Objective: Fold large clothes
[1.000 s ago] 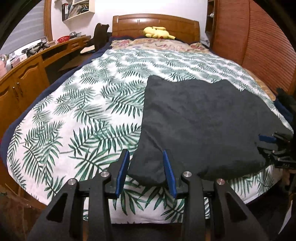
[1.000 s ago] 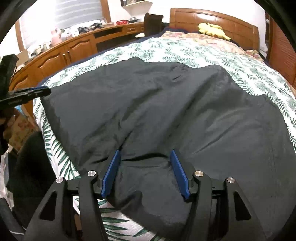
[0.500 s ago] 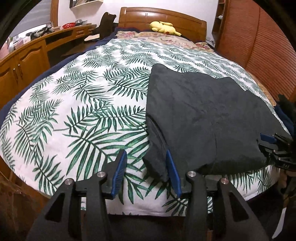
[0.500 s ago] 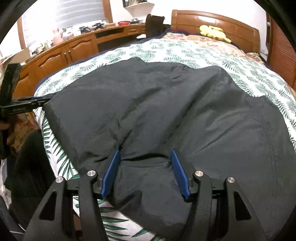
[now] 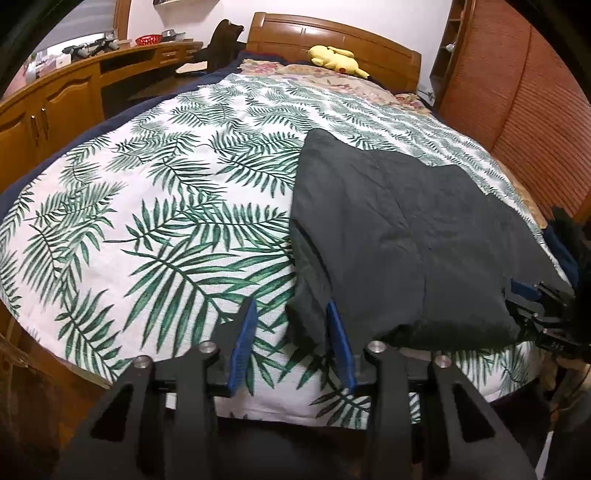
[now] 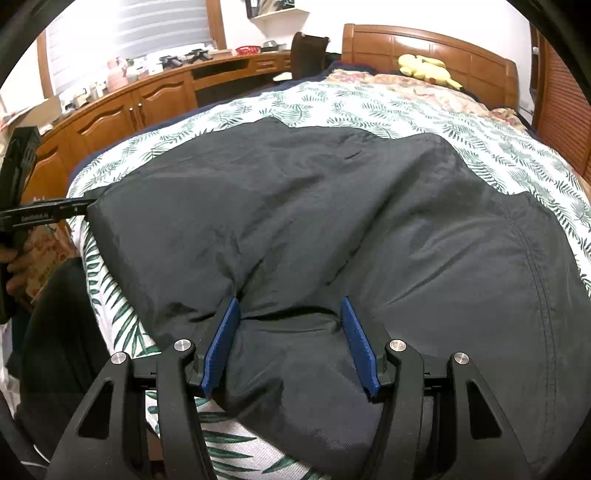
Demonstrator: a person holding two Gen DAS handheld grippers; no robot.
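Left fingers: blue pads closing, corner of the dark garment between them, pads not pressing it.
Right fingers: spread apart, a bunched fold of garment between, not pinched.
Garment: lying flat on the near half of the bed, over the leaf-print cover.
Far end: yellow plush toy by the headboard.
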